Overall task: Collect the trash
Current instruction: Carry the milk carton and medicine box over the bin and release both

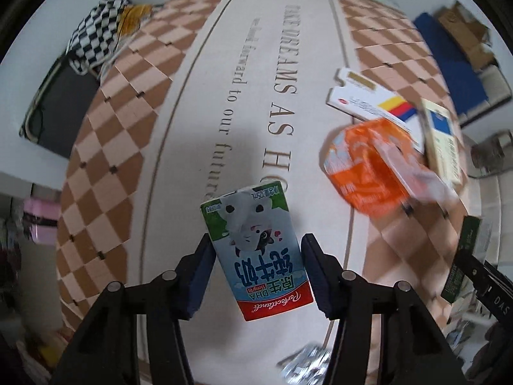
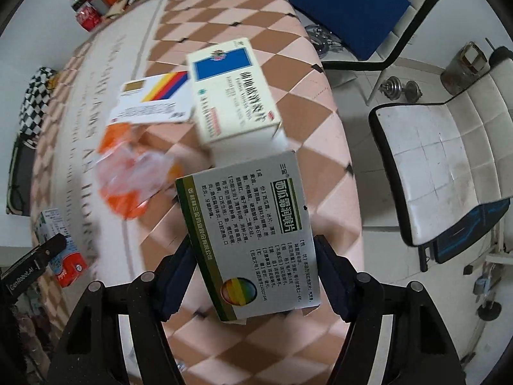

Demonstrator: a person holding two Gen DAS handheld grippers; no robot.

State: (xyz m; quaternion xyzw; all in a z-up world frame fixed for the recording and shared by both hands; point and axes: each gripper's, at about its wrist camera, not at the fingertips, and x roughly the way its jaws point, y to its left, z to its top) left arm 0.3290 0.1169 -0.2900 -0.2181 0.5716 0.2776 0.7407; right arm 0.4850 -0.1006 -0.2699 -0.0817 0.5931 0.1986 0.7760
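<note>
My left gripper (image 1: 255, 264) is shut on a small milk carton (image 1: 256, 247) with a cow picture, held above the tablecloth; the carton also shows in the right wrist view (image 2: 61, 250). My right gripper (image 2: 253, 269) is shut on a grey and green medicine box (image 2: 250, 240), held above the table's right edge; the box shows edge-on in the left wrist view (image 1: 461, 256). On the table lie an orange crumpled wrapper (image 1: 368, 170) (image 2: 134, 176), a cream box with a blue panel (image 2: 231, 93) (image 1: 441, 138) and a white box with red, yellow and blue stripes (image 2: 150, 102) (image 1: 372, 102).
The checkered tablecloth (image 1: 128, 128) bears printed words. A crumpled foil scrap (image 1: 304, 365) lies near me. A black-and-white checkered cloth (image 1: 96, 35) sits at the far left. Bottles (image 2: 86, 12) stand at the far end. A white chair (image 2: 442, 166) and a blue-seated chair (image 2: 346, 9) stand on the right.
</note>
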